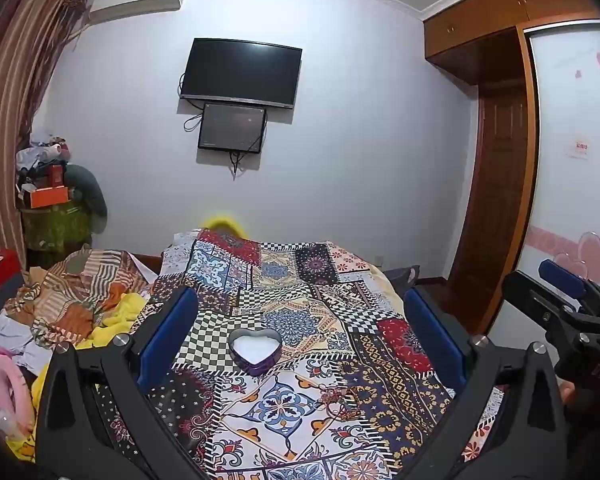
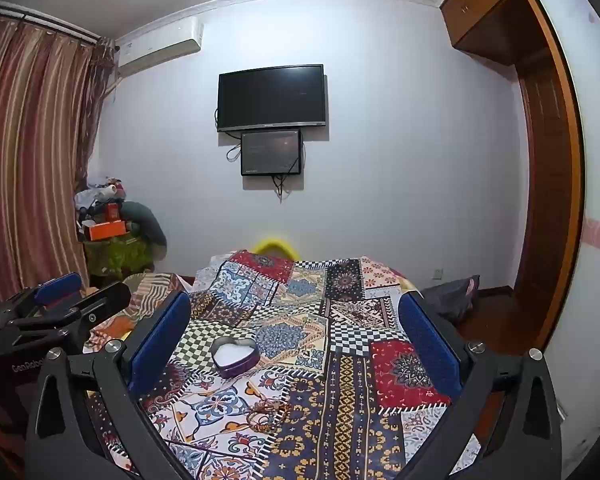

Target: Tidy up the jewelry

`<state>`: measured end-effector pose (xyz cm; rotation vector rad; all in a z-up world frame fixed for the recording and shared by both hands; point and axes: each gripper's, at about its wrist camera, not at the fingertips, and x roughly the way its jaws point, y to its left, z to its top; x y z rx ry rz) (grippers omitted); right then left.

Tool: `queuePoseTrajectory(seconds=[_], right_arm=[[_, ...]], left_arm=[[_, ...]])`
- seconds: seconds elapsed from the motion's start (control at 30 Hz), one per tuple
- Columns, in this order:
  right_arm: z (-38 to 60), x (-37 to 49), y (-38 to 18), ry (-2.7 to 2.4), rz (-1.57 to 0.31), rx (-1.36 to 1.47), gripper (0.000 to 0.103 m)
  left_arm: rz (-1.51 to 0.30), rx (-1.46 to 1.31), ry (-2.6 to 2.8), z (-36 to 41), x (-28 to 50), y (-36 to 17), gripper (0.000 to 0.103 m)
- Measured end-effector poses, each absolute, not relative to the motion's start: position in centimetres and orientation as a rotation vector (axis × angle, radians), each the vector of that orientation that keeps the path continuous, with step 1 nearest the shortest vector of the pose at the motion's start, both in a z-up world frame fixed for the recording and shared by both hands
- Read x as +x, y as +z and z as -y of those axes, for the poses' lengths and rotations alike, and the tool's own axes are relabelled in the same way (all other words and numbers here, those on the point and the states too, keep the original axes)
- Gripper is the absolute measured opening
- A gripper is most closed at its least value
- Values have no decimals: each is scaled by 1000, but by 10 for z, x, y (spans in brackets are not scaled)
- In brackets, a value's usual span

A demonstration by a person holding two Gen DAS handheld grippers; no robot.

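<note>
Left wrist: jewelry [image 1: 336, 402] between open left tongs [image 1: 300, 328].

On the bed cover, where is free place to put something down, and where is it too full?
Free: the patchwork cover beyond and right of the heart-shaped tin, up to the far edge. Also free in front of the tin, except where the jewelry lies. Crowded: the left side, with crumpled clothes.

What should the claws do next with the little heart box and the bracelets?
Probably lower the right claw onto the tangle of beaded bracelets on the patchwork bedspread. Both claws are open and empty, and the purple heart-shaped tin stands open just beyond.
</note>
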<state>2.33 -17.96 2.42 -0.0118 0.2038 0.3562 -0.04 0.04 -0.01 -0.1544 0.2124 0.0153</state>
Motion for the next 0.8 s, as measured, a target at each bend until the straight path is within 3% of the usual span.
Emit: queuePoseTrajectory(seconds=[0.8], right_arm=[[180,26,23,356,-225,-4,103]], left_arm=[[-229,-133,21,-1,0,-3,103]])
